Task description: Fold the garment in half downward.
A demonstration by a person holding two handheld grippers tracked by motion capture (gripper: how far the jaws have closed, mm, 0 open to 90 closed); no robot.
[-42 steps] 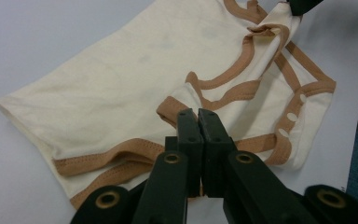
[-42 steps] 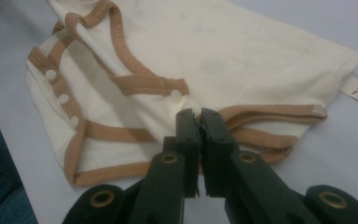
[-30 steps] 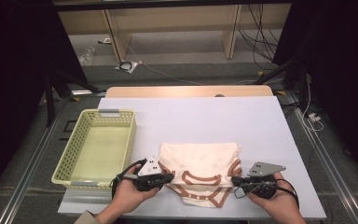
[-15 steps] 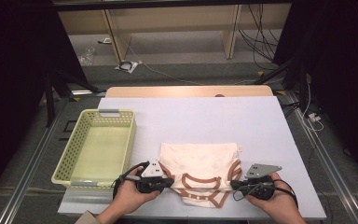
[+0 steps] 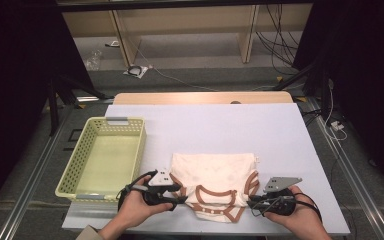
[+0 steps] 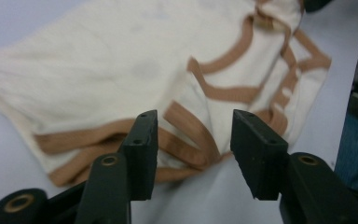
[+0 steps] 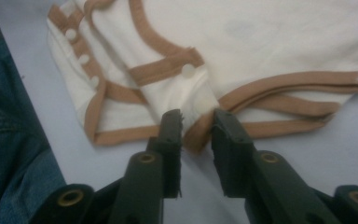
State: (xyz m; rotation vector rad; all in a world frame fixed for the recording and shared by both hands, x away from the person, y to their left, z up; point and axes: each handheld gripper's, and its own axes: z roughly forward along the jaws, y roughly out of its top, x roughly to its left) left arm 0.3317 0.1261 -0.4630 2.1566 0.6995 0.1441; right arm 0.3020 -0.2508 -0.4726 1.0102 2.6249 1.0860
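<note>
At the bottom centre of the high view, the folded cream bodysuit (image 5: 214, 186) lies flat on the white table (image 5: 280, 130), right of the basket (image 5: 102, 157). Your left gripper (image 5: 182, 198) and right gripper (image 5: 251, 204) have just been opening, nothing pinched; re-grip both brown-trimmed corners evenly before lifting.

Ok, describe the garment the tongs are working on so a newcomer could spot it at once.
On the white table, right of the yellow-green basket, a small garment lies flat at the near edge, between the two hands. It is a cream baby bodysuit with brown trim along its edges and snap buttons, the one piece of cloth there.
</note>
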